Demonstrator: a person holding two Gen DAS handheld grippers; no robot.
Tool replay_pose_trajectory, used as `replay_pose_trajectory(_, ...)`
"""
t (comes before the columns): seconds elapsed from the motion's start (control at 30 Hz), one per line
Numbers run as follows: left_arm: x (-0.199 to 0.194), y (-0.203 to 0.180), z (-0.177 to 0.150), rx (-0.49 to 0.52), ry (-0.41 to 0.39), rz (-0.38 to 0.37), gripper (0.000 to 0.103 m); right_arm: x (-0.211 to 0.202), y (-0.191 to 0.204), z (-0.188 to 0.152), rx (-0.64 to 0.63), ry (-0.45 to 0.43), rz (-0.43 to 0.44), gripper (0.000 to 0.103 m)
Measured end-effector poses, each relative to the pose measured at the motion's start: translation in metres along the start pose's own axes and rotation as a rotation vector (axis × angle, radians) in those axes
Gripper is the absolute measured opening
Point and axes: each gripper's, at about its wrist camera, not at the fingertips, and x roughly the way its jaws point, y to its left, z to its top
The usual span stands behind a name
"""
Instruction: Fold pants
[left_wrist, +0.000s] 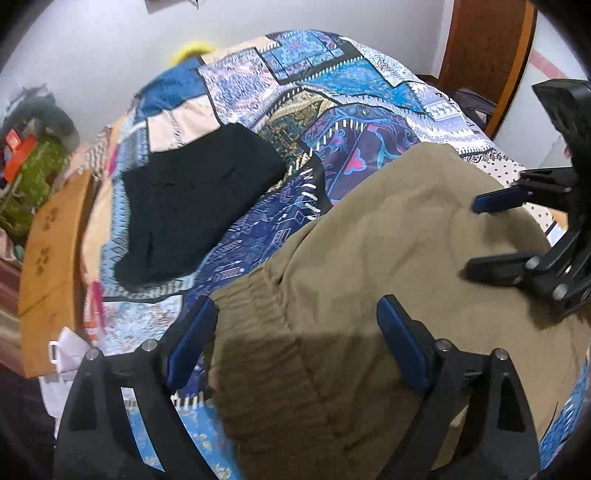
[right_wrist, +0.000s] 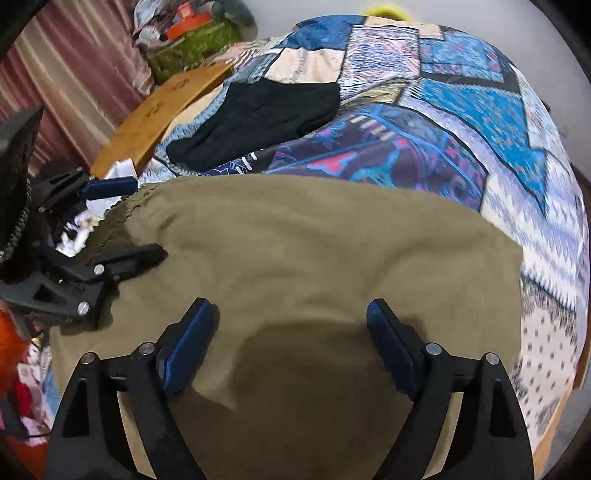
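Left gripper (left_wrist: 295, 328): its jaws are standing wide apart, gripping nothing; it is hovering over the waistband end of the pants.
Right gripper (right_wrist: 291, 332): its jaws are also gaping apart and holding nothing, with smooth khaki cloth lying between and ahead of them.
Khaki pants (left_wrist: 388, 266): they are lying flat on the bedspread, filling the space under both sets of jaws; the gathered elastic waistband (left_wrist: 266, 295) is sitting just ahead of the left jaws, nearer the left finger.
Black garment (left_wrist: 195, 206): it is resting folded, well beyond the left jaws and off to their left, apart from the pants.
Patchwork bedspread (right_wrist: 461, 122): it is stretching out ahead of both jaws past the khaki edge.
Wooden board (right_wrist: 162, 118): it is lying far left of the right jaws, beside the black garment.
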Motion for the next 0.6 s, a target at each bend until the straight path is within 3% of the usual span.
replay_pose_trajectory(0.23,-0.022,0.002,-0.022,-0.024,-0.023,0.013,0.09,-0.029,-0.017,-0.039,0.101,-0.025,-0.046,0.084)
replay_pose_trajectory(0.4,-0.038,0.003,-0.043,-0.031,-0.023,0.023,0.09,-0.054,-0.029,-0.086,0.185,-0.057,-0.017,0.084)
replay_pose_trajectory(0.5,-0.051,0.005,-0.055,-0.055,-0.048,0.052,0.09,-0.063,-0.027,-0.11,0.205,-0.071,-0.076,0.084)
replay_pose_trajectory(0.6,-0.062,0.007,-0.066,-0.093,-0.065,0.065,0.091,-0.073,-0.032,-0.137,0.266,-0.097,-0.069,0.084)
